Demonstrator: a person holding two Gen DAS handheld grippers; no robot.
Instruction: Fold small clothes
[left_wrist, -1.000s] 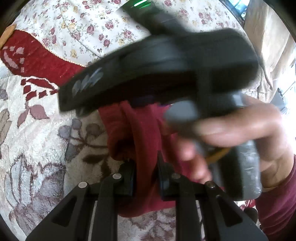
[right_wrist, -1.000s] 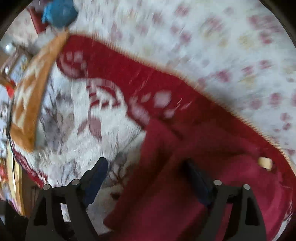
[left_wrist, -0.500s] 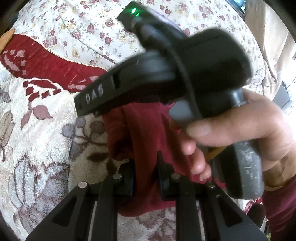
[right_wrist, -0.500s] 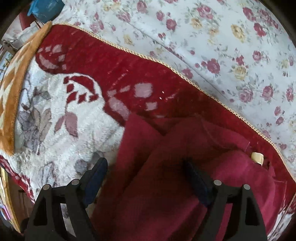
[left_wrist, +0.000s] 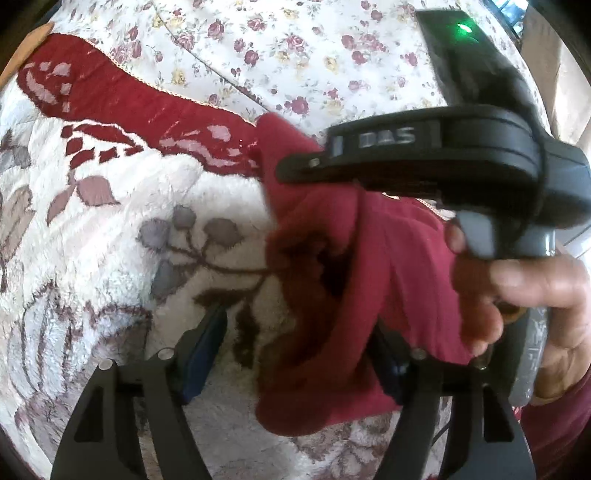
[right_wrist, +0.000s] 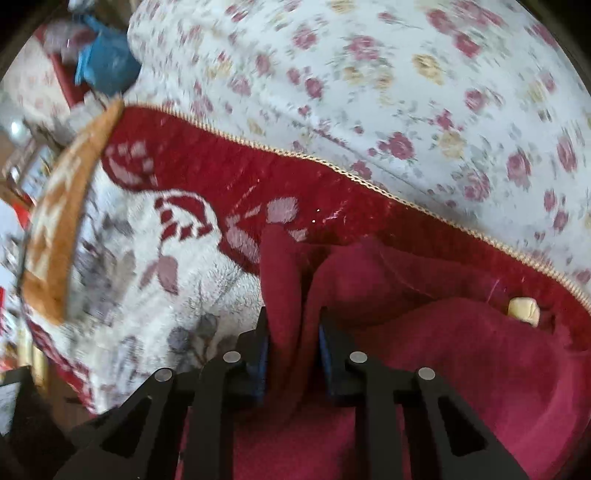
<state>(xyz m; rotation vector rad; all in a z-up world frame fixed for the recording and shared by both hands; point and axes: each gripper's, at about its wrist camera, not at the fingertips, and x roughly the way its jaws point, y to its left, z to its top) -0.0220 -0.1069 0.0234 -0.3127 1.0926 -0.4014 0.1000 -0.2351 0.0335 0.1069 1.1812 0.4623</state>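
Note:
A dark red garment (left_wrist: 354, 280) lies bunched on a patterned blanket (left_wrist: 110, 229). In the left wrist view my left gripper (left_wrist: 299, 343) is open, its fingers spread wide; the cloth hangs between them, nearer the right finger. The right-hand gripper's black body (left_wrist: 443, 155) sits above the garment, held by a hand (left_wrist: 532, 291). In the right wrist view my right gripper (right_wrist: 291, 336) is shut on a raised fold of the red garment (right_wrist: 461, 350), which fills the lower right. A small tan tag (right_wrist: 522, 310) shows on the cloth.
A white sheet with red flowers (right_wrist: 406, 92) lies beyond the blanket's red border (right_wrist: 295, 184). An orange-edged blanket corner (right_wrist: 62, 229) and a blue object (right_wrist: 103, 66) are at the far left.
My left gripper has opened and let go of the garment. My right gripper has closed on a fold of it. The right-hand gripper moved right and up in the left view.

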